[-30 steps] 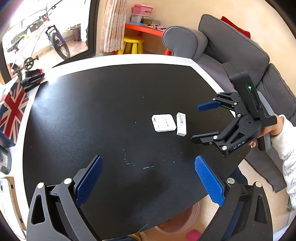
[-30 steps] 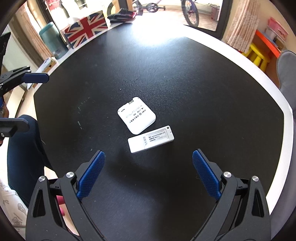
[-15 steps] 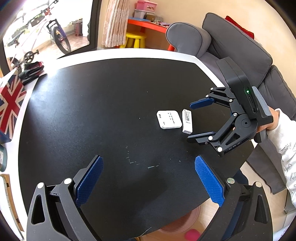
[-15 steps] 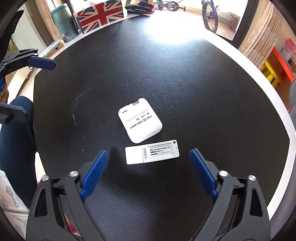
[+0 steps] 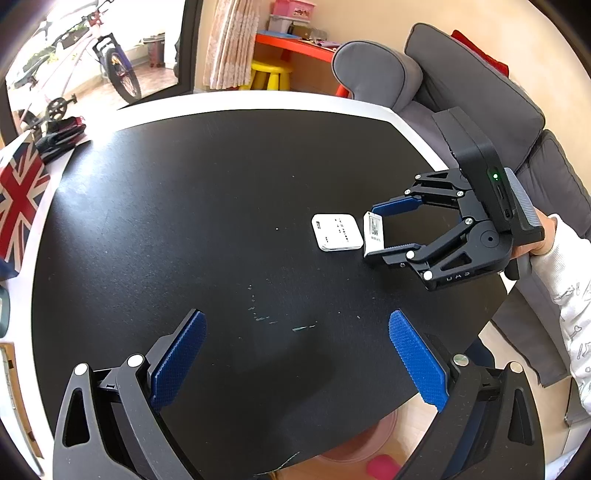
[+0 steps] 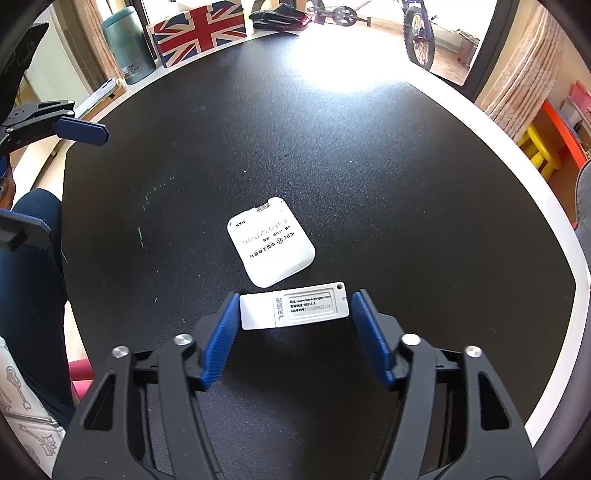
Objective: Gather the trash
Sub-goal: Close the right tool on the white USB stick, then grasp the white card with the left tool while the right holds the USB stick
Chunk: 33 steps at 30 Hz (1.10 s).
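Two white pieces lie on the black round table (image 5: 184, 221): a square card (image 6: 271, 242) (image 5: 336, 232) and a slim stick (image 6: 306, 306) (image 5: 373, 232) beside it. My right gripper (image 6: 293, 310) (image 5: 371, 234) points steeply down at the stick. Its jaws are closing, and the blue pads (image 6: 221, 332) meet the stick's two short ends. The stick rests on the table. My left gripper (image 5: 295, 321) hangs open over the table's near edge, apart from both pieces, with nothing between its fingers.
A Union Jack box (image 6: 199, 33) and a teal flask (image 6: 125, 48) stand at the table's far rim, with dark gloves (image 5: 59, 136) nearby. A grey sofa (image 5: 480, 92) lies past the right edge. A pink bin (image 5: 365, 443) sits on the floor below the near edge.
My right gripper has come down over the stick and its jaws have narrowed from wide apart to the stick's ends. The left gripper has stayed open and nearly still.
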Each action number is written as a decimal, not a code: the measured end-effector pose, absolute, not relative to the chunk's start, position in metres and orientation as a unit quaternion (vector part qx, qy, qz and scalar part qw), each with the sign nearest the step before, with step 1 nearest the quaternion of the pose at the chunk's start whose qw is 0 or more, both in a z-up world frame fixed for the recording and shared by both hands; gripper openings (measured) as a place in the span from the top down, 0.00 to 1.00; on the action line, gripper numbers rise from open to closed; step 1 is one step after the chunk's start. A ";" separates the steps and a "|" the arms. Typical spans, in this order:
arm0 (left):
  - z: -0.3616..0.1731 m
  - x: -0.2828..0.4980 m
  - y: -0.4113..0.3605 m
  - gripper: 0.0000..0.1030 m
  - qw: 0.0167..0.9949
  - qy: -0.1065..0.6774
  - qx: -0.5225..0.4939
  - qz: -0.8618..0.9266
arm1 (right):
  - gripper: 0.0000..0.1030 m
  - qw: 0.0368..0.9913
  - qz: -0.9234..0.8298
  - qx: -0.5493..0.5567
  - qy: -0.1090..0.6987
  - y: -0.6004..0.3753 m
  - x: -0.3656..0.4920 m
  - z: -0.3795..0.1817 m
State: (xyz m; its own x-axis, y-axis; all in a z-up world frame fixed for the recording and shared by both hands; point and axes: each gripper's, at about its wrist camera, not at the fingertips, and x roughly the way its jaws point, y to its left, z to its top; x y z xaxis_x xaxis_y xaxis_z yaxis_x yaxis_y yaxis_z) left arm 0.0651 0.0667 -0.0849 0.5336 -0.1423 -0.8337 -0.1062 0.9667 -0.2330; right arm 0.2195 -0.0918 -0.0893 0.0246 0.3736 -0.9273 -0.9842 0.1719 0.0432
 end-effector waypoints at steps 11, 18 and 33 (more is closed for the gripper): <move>-0.079 0.072 0.060 0.07 0.870 0.479 -0.118 -0.010 | 0.44 0.663 0.506 -0.309 0.457 -0.104 0.220 -0.077; -0.074 0.086 0.050 0.07 0.873 0.475 -0.108 -0.009 | 0.44 0.706 0.446 -0.267 0.482 -0.125 0.227 -0.063; -0.086 0.128 0.028 0.07 0.872 0.480 -0.094 0.012 | 0.44 0.747 0.381 -0.203 0.506 -0.170 0.241 -0.049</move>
